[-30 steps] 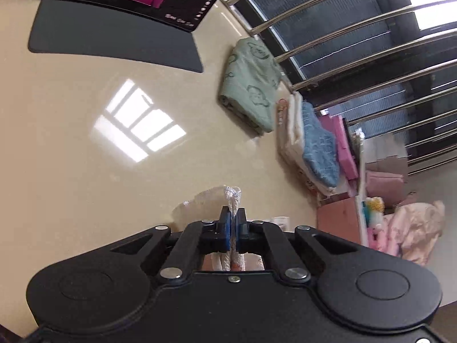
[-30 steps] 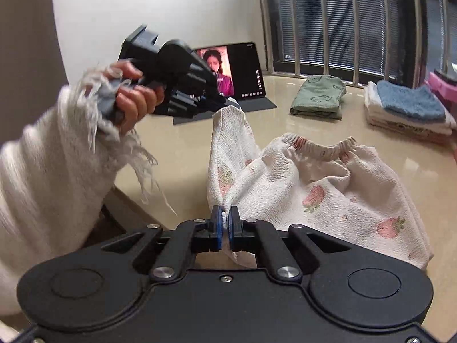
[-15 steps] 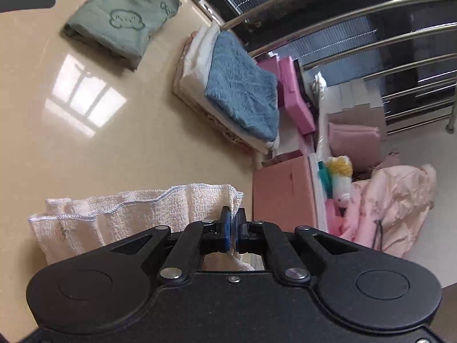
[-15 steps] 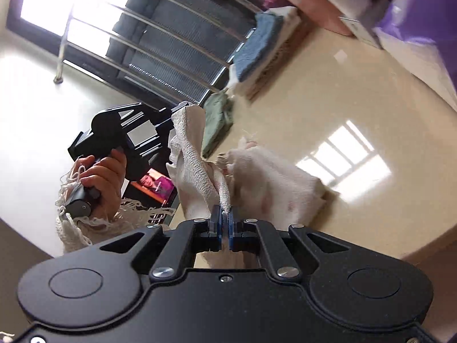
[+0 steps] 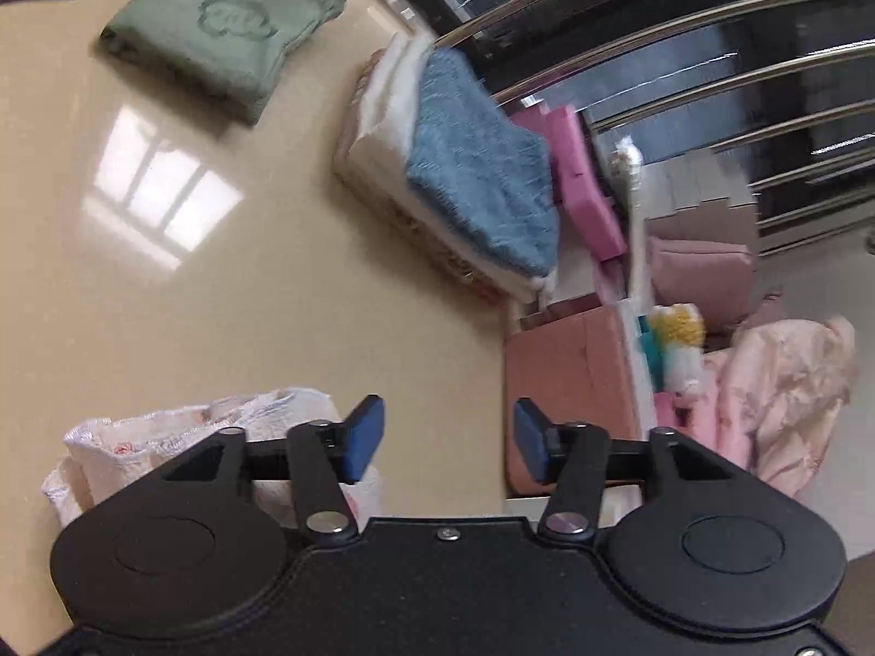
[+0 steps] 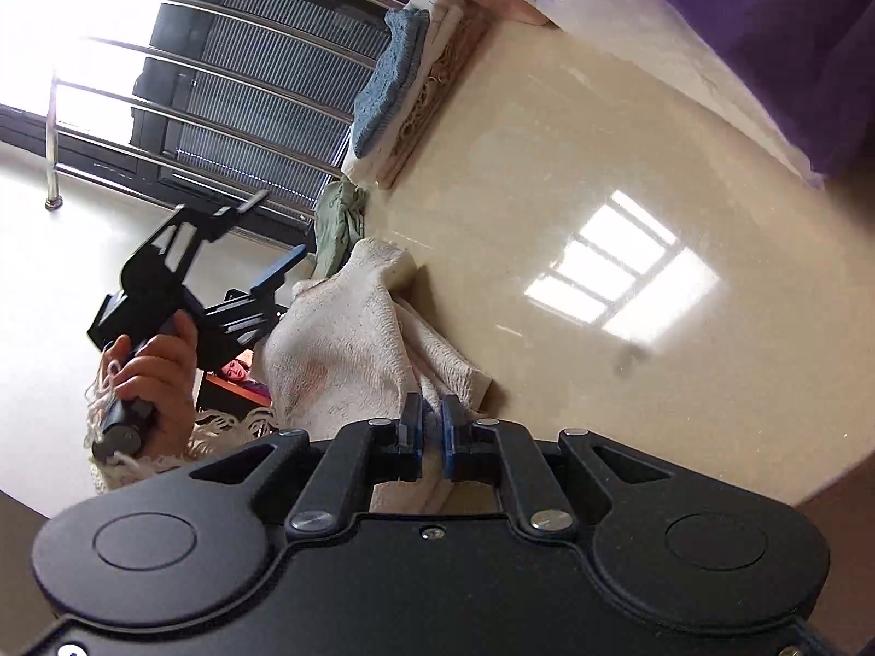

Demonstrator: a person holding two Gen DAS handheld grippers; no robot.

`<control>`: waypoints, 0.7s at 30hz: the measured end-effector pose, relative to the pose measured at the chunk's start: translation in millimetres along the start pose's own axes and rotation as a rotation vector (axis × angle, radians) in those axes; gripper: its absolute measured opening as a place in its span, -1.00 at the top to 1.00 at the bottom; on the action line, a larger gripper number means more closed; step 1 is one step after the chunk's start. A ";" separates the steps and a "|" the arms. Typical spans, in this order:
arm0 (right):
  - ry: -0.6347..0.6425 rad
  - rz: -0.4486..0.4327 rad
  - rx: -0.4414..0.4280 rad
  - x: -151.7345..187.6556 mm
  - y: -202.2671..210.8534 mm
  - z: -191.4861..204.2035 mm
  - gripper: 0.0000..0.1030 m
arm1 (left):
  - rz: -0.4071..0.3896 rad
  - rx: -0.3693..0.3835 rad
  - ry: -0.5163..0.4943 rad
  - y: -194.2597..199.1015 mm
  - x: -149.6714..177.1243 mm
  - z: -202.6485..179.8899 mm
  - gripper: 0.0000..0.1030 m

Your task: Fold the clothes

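Letting the cloth go on both sides at once is what worries me: my left gripper (image 5: 447, 440) has its jaws opening and spread, with nothing between them, and the white garment (image 5: 191, 437) lies just off to its left and a little below, so that end is already free. My right gripper (image 6: 431, 434) has its blue pads (image 6: 411, 432) close together with a thick bunch of the same garment (image 6: 350, 344) between them, and those jaws are opening too; I judge that if the bunch slips out before it lies flat on the beige tabletop (image 6: 601, 164), the fold could spring apart or slump toward the near edge. In the right view the garment is heaped ahead and to the left of the right gripper, rumpled, thick, terry-like, off-white with a faint pink mark, several layers showing. The folded green piece (image 5: 229, 27) and the towel stack (image 5: 470, 175) sit well beyond the left gripper.
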State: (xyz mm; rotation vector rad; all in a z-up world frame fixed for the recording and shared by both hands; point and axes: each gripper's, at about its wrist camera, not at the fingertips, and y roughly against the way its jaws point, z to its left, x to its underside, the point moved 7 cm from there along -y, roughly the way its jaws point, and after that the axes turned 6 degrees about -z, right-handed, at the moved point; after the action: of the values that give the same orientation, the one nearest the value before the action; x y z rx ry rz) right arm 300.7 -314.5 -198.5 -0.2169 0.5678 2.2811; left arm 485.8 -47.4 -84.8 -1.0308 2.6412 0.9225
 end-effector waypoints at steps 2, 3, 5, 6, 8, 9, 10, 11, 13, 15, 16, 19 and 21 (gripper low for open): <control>0.041 -0.037 0.006 -4.8 11.1 4.9 0.66 | -0.036 0.081 -0.075 26.3 1.7 -16.7 -0.30; 0.068 -0.060 0.008 -7.4 17.3 8.6 0.56 | -0.045 0.121 -0.119 39.5 5.0 -24.9 -0.30; 0.184 -0.112 0.011 -11.4 28.6 25.5 0.45 | -0.033 0.119 -0.218 52.8 20.2 -25.4 -0.30; 0.278 -0.127 0.007 -10.6 31.6 38.5 0.36 | -0.028 0.119 -0.268 59.5 27.7 -25.6 -0.29; 0.466 -0.128 0.002 -2.8 30.0 63.5 0.28 | -0.014 0.104 -0.382 66.3 44.4 -23.3 -0.26; 0.568 -0.120 0.011 4.0 25.3 74.4 0.28 | -0.007 0.087 -0.424 62.9 51.8 -19.6 -0.15; 0.671 -0.114 0.026 11.0 19.4 83.9 0.28 | 0.001 0.070 -0.467 59.6 59.2 -15.9 -0.01; 0.775 -0.114 0.055 18.5 11.4 90.4 0.28 | 0.015 0.059 -0.497 55.2 66.2 -10.4 0.30; 0.977 -0.119 0.120 33.4 -6.7 99.1 0.29 | 0.030 0.038 -0.540 45.0 76.2 0.5 0.45; 1.116 -0.108 0.186 44.5 -24.9 101.1 0.27 | 0.022 0.012 -0.525 34.9 76.1 15.0 0.45; 1.140 -0.091 0.220 47.2 -32.5 98.8 0.27 | 0.023 0.015 -0.498 31.1 74.6 22.4 0.45; 1.129 -0.057 0.275 49.1 -42.6 87.8 0.27 | 0.025 0.042 -0.425 22.3 70.5 39.9 0.45; 1.115 -0.057 0.276 49.0 -42.1 82.6 0.27 | 0.027 0.049 -0.401 18.6 69.1 46.7 0.46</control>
State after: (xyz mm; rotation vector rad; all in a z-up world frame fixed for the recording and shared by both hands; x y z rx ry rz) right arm 298.3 -219.0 -155.1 -1.3671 1.3744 1.8247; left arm 418.4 -47.4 -137.4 -0.7120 2.3348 0.9493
